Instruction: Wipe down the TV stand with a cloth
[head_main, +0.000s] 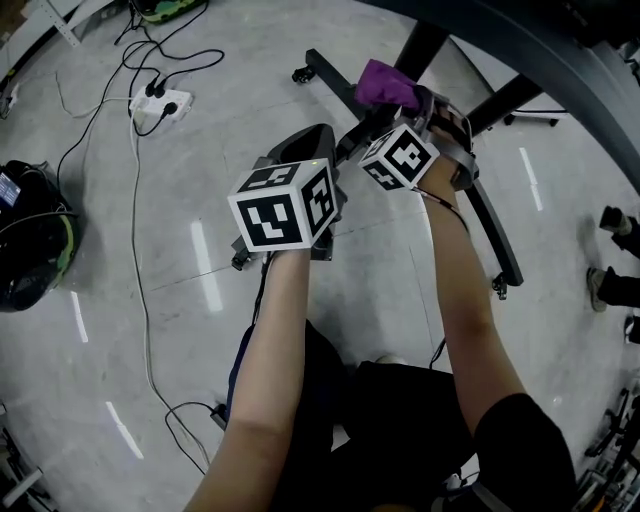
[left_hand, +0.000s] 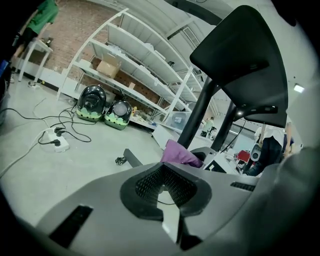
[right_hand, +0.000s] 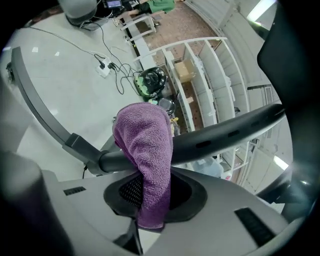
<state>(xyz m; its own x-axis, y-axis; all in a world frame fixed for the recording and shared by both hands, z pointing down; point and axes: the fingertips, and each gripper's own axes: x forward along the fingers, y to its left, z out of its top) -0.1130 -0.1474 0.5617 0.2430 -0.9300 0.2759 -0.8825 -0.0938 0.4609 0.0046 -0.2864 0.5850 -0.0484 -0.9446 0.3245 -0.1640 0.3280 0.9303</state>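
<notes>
The cloth (right_hand: 147, 155) is purple. The TV stand (head_main: 492, 232) is black. The left gripper (left_hand: 165, 192) and right gripper (right_hand: 150, 202) are grey with black mesh-patterned pads, and their marker cubes (head_main: 285, 205) carry black squares on white. The floor (head_main: 200, 330) is glossy pale grey. The power strip (head_main: 160, 104) is white and its cables (head_main: 150, 330) are black. White shelving (left_hand: 140, 55) fronts a red-brown brick wall (left_hand: 75, 35).

Head view looks down; all show the cloth (head_main: 388, 85).
</notes>
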